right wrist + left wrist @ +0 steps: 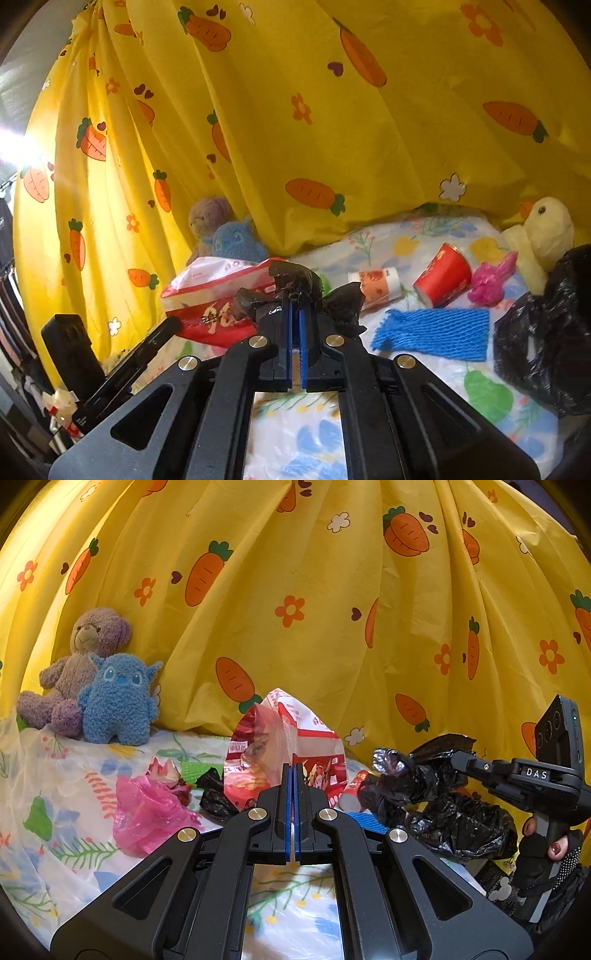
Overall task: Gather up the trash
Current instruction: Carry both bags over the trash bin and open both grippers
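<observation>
My left gripper (291,771) is shut on the edge of a red and white snack bag (295,753) and holds it upright above the bed. My right gripper (294,301) is shut on the rim of a black trash bag (295,282), whose bulk hangs at the right (543,332). In the left wrist view the black bag (436,797) and the right gripper (458,757) sit to the right of the snack bag. Loose trash lies on the bed: a pink plastic bag (147,812), a red paper cup (443,275), a small roll wrapper (376,282) and blue foam netting (432,332).
A floral plastic sheet (55,812) covers the bed. A yellow carrot-print curtain (332,609) hangs behind. A brown teddy (81,664) and a blue plush (118,701) sit at the back left. A yellow duck plush (543,236) and pink bunny figure (491,280) sit at the right.
</observation>
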The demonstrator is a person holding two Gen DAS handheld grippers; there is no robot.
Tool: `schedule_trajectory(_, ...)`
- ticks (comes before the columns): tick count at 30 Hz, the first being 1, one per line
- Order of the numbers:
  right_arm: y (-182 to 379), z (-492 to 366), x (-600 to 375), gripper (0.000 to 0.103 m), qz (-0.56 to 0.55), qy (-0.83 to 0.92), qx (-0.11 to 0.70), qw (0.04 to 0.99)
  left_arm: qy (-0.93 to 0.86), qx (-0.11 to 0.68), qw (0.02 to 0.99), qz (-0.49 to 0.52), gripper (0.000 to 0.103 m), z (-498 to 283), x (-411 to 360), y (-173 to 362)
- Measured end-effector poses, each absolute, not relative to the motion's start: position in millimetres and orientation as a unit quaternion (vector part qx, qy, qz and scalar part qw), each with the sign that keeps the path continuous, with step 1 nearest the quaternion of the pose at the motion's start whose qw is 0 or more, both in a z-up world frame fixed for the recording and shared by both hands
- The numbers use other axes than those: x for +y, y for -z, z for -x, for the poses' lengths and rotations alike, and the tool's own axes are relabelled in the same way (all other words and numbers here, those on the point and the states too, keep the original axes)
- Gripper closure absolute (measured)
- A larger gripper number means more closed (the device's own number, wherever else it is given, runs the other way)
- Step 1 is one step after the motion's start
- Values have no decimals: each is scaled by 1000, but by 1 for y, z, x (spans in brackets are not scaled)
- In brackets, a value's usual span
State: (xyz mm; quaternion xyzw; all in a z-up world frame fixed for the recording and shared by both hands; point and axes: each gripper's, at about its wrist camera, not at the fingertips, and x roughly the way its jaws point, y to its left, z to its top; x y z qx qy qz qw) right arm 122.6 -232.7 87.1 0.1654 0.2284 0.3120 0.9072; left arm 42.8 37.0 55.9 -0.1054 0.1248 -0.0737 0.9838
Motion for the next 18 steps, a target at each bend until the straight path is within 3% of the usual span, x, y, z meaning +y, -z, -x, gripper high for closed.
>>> schedule_trajectory(7, -106, -114, -275, 99, -160, -238, 191, 939, 130, 104, 983, 79, 103, -59, -8, -82)
schedule_trajectory(18, -120, -100, -377, 99, -153, -41, 130, 979, 284, 105, 952, 54, 103, -112, -149, -104)
